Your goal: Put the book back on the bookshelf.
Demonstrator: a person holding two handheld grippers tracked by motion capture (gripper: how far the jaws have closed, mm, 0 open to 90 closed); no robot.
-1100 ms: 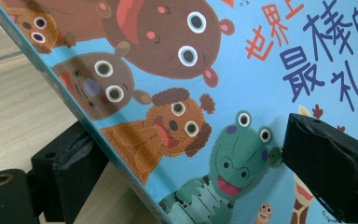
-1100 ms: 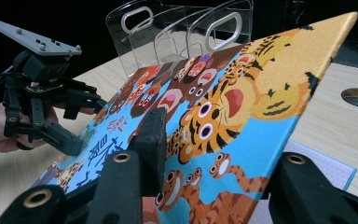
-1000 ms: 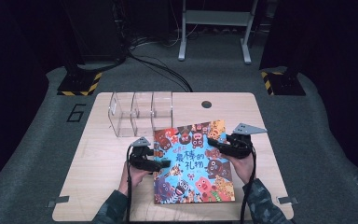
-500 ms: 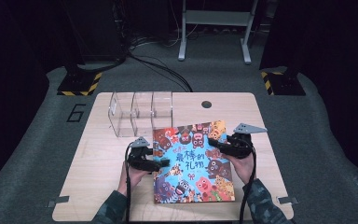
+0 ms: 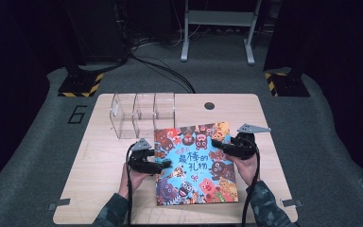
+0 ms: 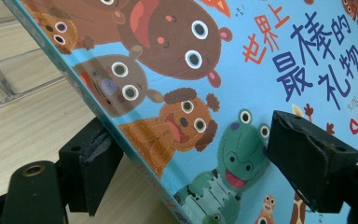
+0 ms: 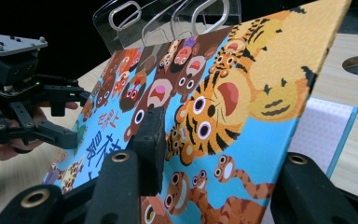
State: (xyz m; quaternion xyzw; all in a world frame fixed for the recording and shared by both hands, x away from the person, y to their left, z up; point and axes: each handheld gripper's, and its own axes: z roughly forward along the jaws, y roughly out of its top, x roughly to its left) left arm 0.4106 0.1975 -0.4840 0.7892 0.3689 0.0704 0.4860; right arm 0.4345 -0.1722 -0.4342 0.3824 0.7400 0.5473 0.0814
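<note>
A colourful picture book (image 5: 194,163) lies on the wooden table (image 5: 99,189) between my two grippers. My left gripper (image 5: 165,165) is at its left edge and my right gripper (image 5: 217,144) at its upper right edge. In the left gripper view the book (image 6: 261,70) slants between the wide-apart jaws of my left gripper (image 6: 186,163), one under the edge and one over the cover. In the right gripper view the cover (image 7: 205,107) tilts up off a white page (image 7: 321,126), its edge between the spread jaws of my right gripper (image 7: 219,158). The left gripper (image 7: 72,116) is beyond it.
A clear plastic divider rack (image 5: 144,113) stands just behind the book's far left corner, also seen behind the cover (image 7: 168,18). A round cable hole (image 5: 210,106) sits near the table's far edge. Dark floor, cables and stand legs surround the table.
</note>
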